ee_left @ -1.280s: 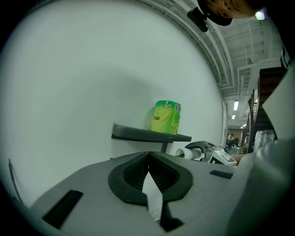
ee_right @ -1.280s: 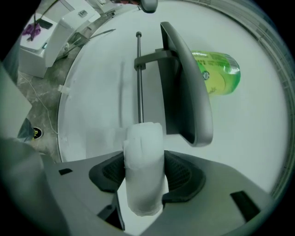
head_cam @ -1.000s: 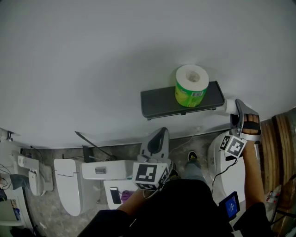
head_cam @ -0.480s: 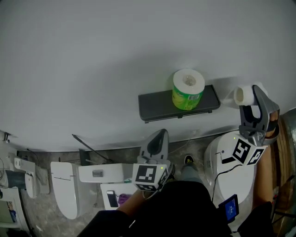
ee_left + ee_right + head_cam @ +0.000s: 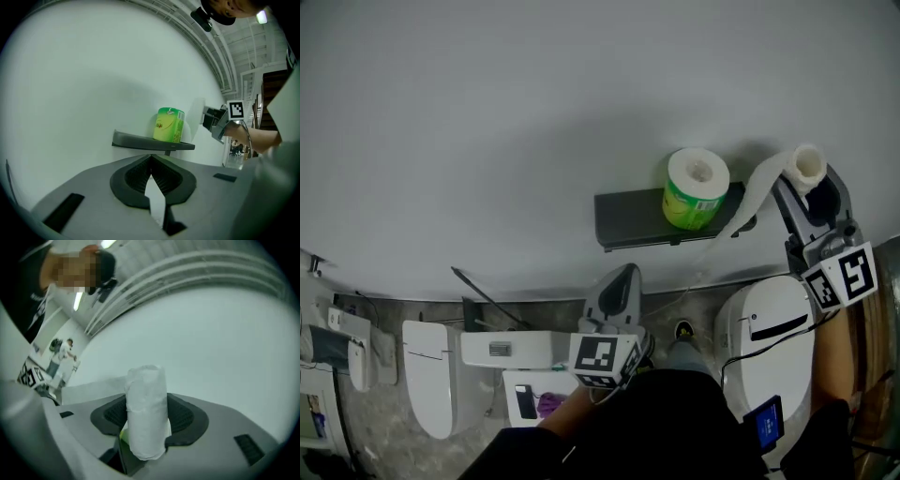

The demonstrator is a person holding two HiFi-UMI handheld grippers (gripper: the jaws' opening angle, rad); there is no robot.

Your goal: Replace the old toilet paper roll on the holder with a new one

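Observation:
A dark wall holder with a flat shelf carries a new roll in a green wrapper standing on top. My right gripper is up by the wall, to the right of and above the holder's right end. It is shut on the thin old white roll, and a tail of paper trails down to the holder. In the right gripper view the old roll fills the space between the jaws. My left gripper hangs below the shelf, shut and holding nothing; its tips meet at the left gripper below the wrapped roll.
A white toilet stands below the right gripper. Another toilet and a white tank are at lower left on the grey floor. A small blue-screened device shows near the right arm. The wall behind is plain white.
My right gripper has risen from the holder's right end and rolled over, lifting the old roll up along the wall with its paper tail trailing. The left gripper has stayed put.

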